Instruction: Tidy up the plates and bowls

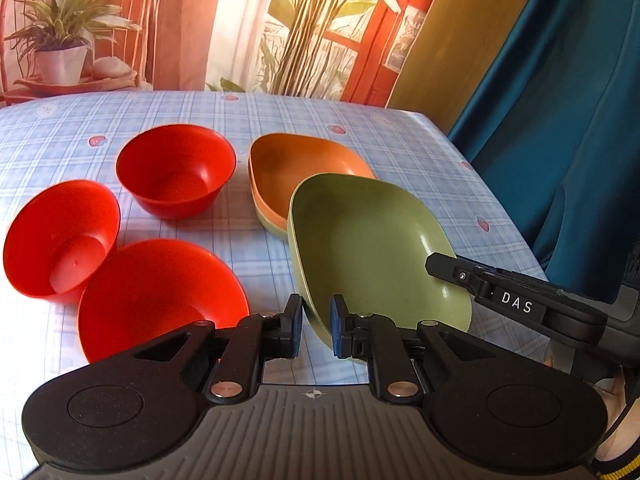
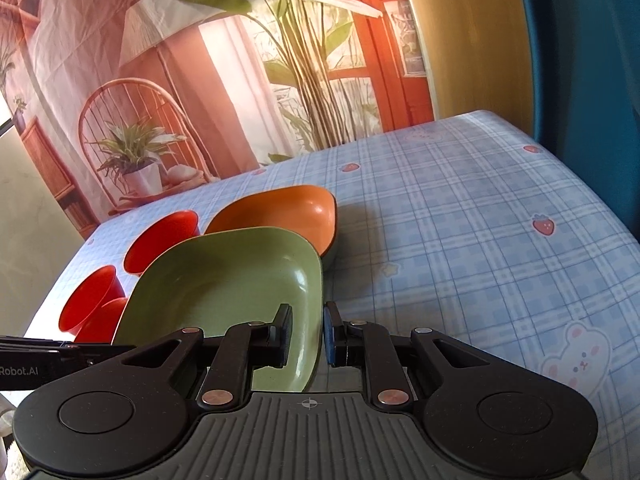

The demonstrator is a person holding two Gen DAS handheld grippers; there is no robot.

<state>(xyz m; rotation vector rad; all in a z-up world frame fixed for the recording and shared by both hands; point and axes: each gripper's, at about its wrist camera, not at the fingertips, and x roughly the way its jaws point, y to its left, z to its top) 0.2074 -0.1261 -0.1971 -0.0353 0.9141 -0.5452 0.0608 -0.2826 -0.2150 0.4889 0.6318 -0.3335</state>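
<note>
A green square plate (image 1: 372, 248) is held tilted above the table, also in the right wrist view (image 2: 228, 284). My left gripper (image 1: 316, 328) is shut on its near left rim. My right gripper (image 2: 306, 334) is shut on its right rim, and its finger shows in the left wrist view (image 1: 460, 274). Beyond lies an orange square plate (image 1: 296, 172) stacked on a pale one, also in the right wrist view (image 2: 280, 212). Three red bowls (image 1: 176, 168) (image 1: 60, 236) (image 1: 156, 292) stand to the left.
The table has a blue plaid cloth (image 2: 460, 208) with strawberry prints. Its right edge runs by a teal curtain (image 1: 560, 100). A printed backdrop (image 1: 200, 20) hangs behind the far edge.
</note>
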